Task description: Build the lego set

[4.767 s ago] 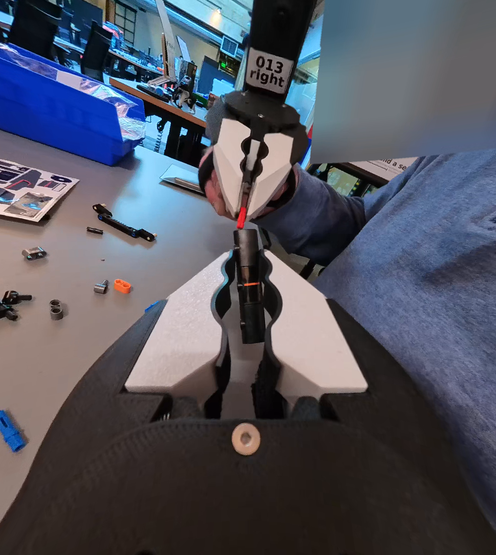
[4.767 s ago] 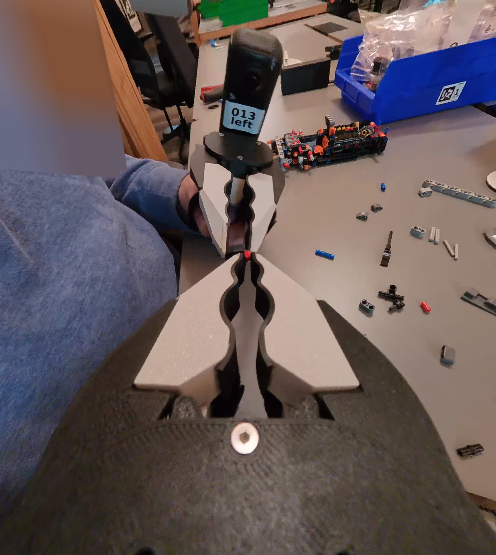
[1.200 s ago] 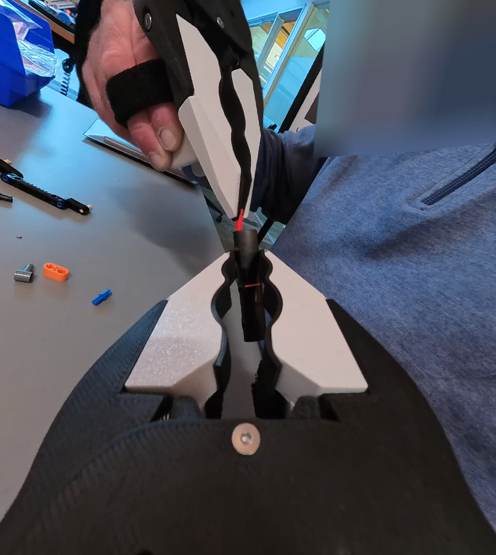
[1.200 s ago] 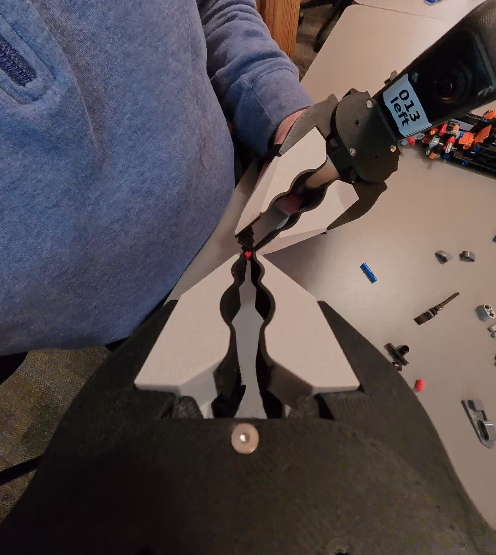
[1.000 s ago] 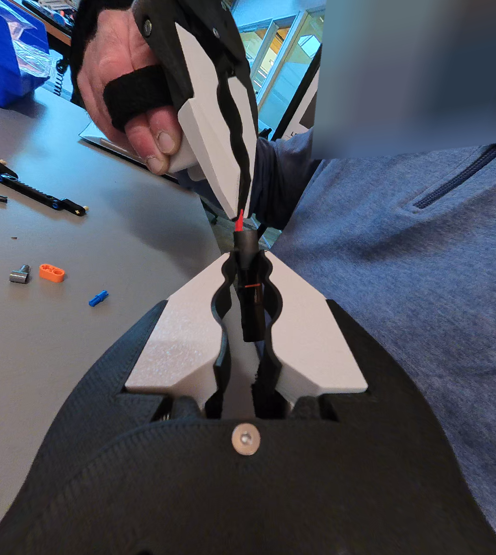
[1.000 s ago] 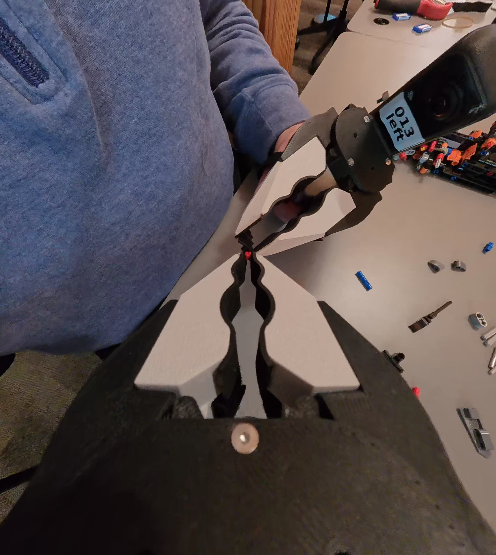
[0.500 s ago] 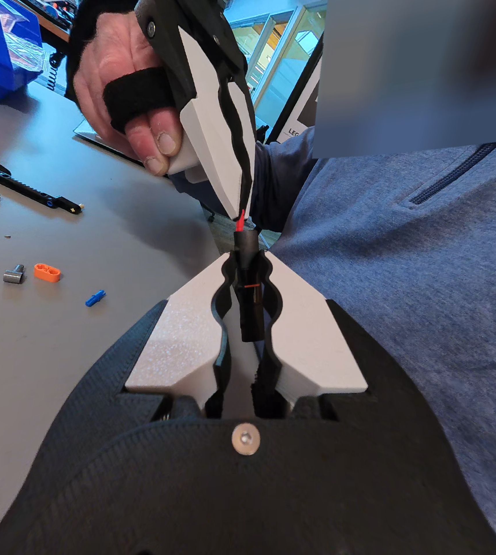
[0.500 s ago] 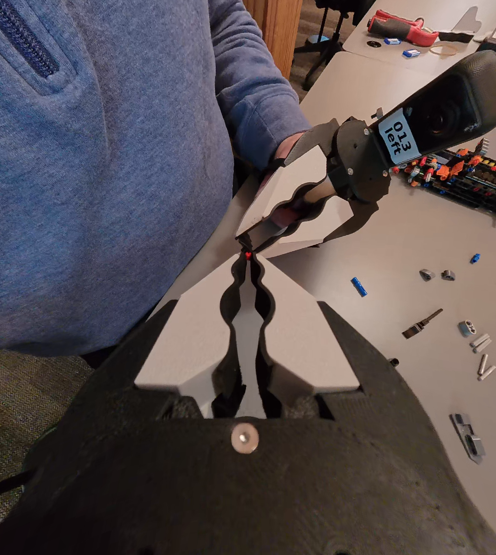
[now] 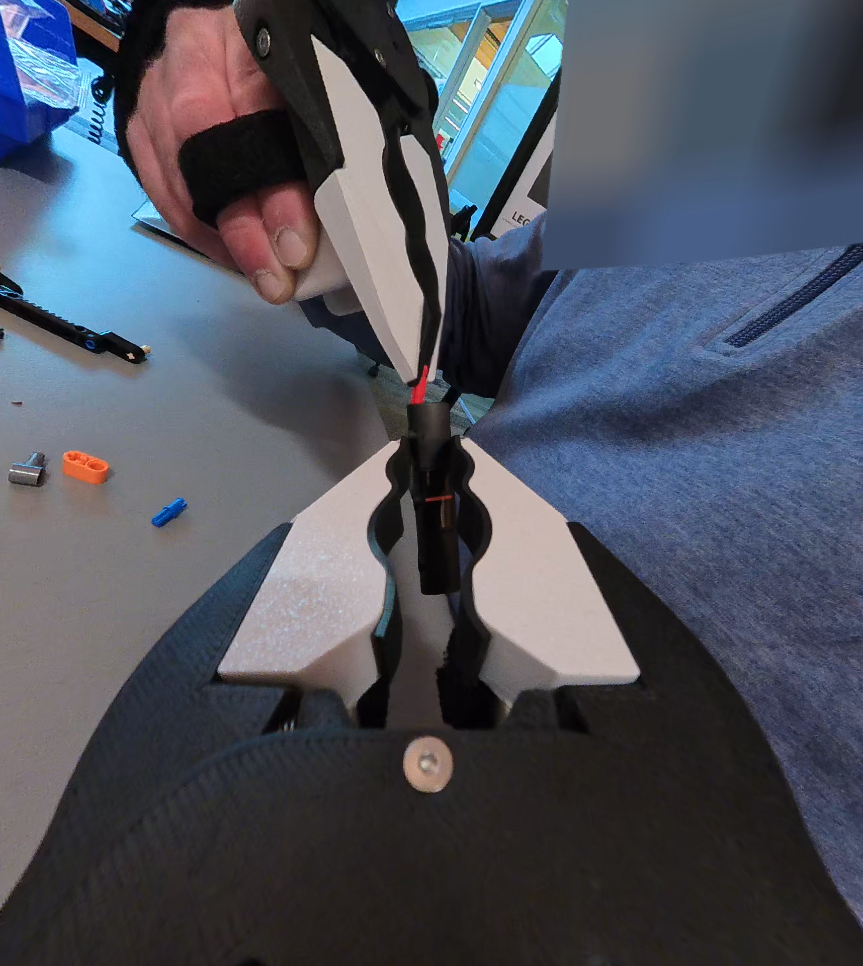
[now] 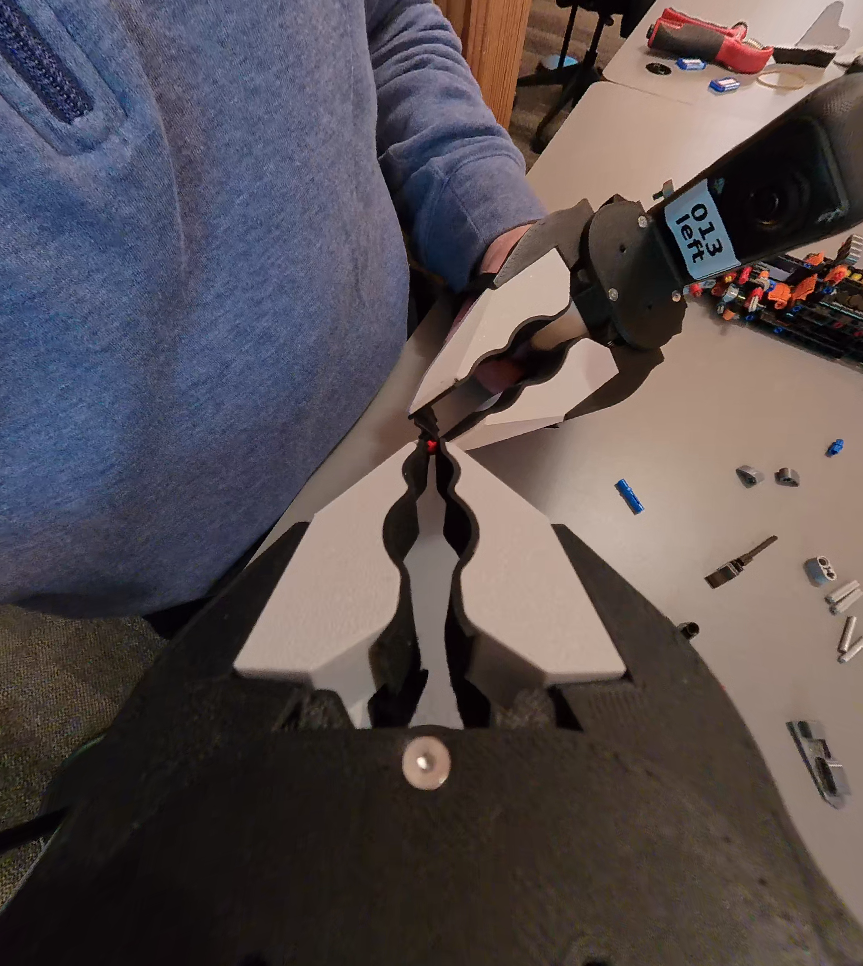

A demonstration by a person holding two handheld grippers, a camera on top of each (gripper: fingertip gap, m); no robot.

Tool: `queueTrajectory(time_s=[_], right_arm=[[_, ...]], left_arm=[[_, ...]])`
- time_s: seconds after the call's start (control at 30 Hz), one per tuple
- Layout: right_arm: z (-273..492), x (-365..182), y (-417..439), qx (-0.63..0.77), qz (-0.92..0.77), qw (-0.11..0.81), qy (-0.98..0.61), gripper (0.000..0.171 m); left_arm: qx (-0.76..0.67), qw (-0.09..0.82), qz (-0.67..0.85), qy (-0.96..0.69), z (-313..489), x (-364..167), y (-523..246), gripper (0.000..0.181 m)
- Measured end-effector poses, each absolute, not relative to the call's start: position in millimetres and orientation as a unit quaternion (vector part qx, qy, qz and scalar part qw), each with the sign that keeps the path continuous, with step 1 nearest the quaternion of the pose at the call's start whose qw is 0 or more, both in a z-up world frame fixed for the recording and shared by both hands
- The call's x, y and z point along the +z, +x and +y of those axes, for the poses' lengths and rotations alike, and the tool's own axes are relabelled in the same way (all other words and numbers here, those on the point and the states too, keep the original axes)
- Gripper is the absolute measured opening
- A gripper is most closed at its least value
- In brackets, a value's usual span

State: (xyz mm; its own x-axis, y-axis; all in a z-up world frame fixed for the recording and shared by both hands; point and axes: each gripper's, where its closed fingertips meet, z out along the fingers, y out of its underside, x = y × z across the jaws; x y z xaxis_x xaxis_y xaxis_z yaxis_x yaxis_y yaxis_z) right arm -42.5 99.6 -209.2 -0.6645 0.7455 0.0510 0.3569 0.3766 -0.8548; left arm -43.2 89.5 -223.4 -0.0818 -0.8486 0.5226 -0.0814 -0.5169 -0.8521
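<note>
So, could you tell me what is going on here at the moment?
A person in a blue sweater is building a lego set with two tools, held up near the table's edge. The left hand-held gripper is shut on a black piece, while the right hand-held gripper pinches a small red pin at the piece's tip. Loose parts and a partly built model lie on the grey table.

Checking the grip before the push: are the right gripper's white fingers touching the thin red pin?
Touching. The left wrist view shows the right gripper pinching the thin red pin between its tips.
</note>
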Motion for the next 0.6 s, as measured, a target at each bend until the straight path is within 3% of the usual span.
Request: queueTrajectory(time_s=[0.6], right_arm=[[104.1,-210.0,-43.1,0.435,-0.786,0.225,-0.377,0.002]], left_arm=[[-0.602,0.341,0.382,-0.612,97.1,-222.6,-39.6,0.013]])
